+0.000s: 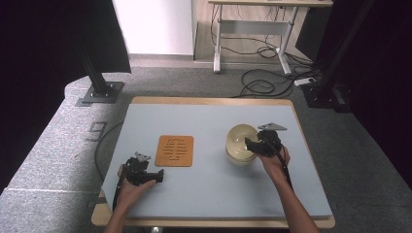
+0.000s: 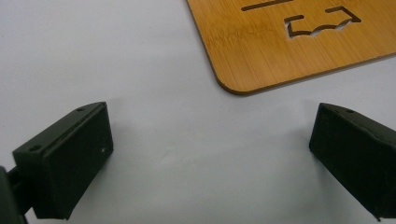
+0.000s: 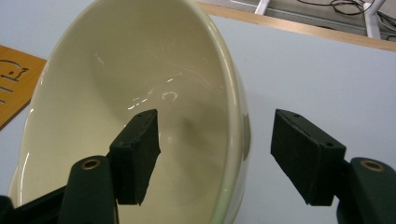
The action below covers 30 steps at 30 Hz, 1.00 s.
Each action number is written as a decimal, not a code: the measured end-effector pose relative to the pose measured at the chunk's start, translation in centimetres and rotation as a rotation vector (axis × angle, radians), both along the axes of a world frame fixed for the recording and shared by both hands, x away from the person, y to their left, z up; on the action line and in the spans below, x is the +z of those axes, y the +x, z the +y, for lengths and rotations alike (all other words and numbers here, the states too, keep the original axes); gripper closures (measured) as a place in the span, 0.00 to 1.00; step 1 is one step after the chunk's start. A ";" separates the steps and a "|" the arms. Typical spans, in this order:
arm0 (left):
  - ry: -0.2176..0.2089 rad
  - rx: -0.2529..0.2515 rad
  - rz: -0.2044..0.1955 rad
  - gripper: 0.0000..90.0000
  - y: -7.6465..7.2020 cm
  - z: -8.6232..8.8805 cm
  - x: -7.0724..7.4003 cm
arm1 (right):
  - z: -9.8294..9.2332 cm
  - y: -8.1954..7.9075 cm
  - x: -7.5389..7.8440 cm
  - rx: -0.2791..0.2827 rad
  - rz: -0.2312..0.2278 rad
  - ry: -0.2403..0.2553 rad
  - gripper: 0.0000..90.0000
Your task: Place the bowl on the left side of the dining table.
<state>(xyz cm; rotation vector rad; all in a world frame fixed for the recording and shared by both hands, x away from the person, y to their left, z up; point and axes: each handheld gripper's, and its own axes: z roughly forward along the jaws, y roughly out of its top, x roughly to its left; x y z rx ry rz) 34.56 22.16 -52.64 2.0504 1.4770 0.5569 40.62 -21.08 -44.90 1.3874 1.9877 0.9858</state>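
Note:
A cream bowl [image 1: 239,141] stands right of the table's middle, and a square bamboo trivet [image 1: 175,150] with cut-out slots lies left of it. My right gripper [image 1: 250,144] is open at the bowl's near right side. In the right gripper view the bowl [image 3: 116,93] looms large, and my right gripper [image 3: 217,140] straddles its rim, one jaw inside and the other outside, neither pressing on it. My left gripper [image 1: 158,175] rests low on the table just in front of the trivet, open. Between its wide-apart jaws my left gripper [image 2: 212,130] has only bare table, with the trivet's rounded corner [image 2: 289,42] just beyond.
The table [image 1: 214,189] has a pale blue-grey top with a wooden border. Beyond it, on the carpet, are black stand bases [image 1: 101,92], a desk frame [image 1: 252,34] and loose cables [image 1: 262,85].

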 end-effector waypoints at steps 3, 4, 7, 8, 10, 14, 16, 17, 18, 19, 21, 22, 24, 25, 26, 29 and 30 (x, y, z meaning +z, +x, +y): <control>0.000 0.000 0.000 0.00 0.0 0.0 0.0 | 0.1 0.0 0.1 0.001 0.002 -0.001 0.37; 0.000 0.000 0.000 0.00 0.0 0.0 0.0 | 0.2 0.0 0.1 0.005 0.006 -0.004 0.39; 0.000 0.000 0.000 0.00 0.0 0.0 0.0 | 0.4 0.0 0.1 0.006 0.009 -0.006 0.40; 0.000 0.000 0.000 0.00 0.0 0.0 0.0 | 0.4 0.1 0.1 0.009 0.009 -0.009 0.40; 0.000 0.000 0.000 0.00 0.0 0.0 0.0 | 0.7 0.1 0.2 0.015 0.009 -0.021 0.40; 0.000 0.000 0.000 0.00 0.0 0.0 0.0 | 0.9 0.2 0.3 0.016 0.013 -0.024 0.42; 0.000 0.000 0.000 0.00 0.0 0.0 0.0 | 0.9 0.1 0.3 0.016 0.013 -0.026 0.43; 0.000 0.000 0.000 0.00 0.0 0.0 0.0 | 0.9 0.1 0.3 0.016 0.014 -0.027 0.43; 0.000 0.000 0.000 0.00 0.0 0.0 0.0 | 0.9 0.1 0.3 0.016 0.015 -0.028 0.44; 0.000 0.000 0.000 0.00 0.0 0.0 0.0 | 1.0 0.1 0.3 0.015 0.015 -0.031 0.44; 0.000 0.000 0.000 0.00 0.0 0.0 0.0 | 1.0 0.1 0.4 0.010 0.015 -0.030 0.46; 0.000 0.000 0.000 0.00 0.0 0.0 0.0 | 1.0 0.1 0.4 0.009 0.014 -0.031 0.46; 0.000 0.000 0.000 0.00 0.0 0.0 0.0 | 1.1 0.1 0.5 0.003 0.014 -0.032 0.49; 0.000 0.000 0.000 0.00 0.0 0.0 0.0 | 1.1 0.1 0.5 0.002 0.013 -0.033 0.50; 0.000 0.000 0.000 0.00 0.0 0.0 0.0 | 1.1 0.1 0.5 -0.003 0.011 -0.033 0.52; 0.000 0.000 0.000 0.00 0.0 0.0 0.0 | 1.1 0.0 0.7 -0.025 0.009 -0.026 0.58; 0.000 0.000 0.000 0.00 0.0 0.0 0.0 | 1.0 0.0 0.8 -0.033 0.003 -0.025 0.61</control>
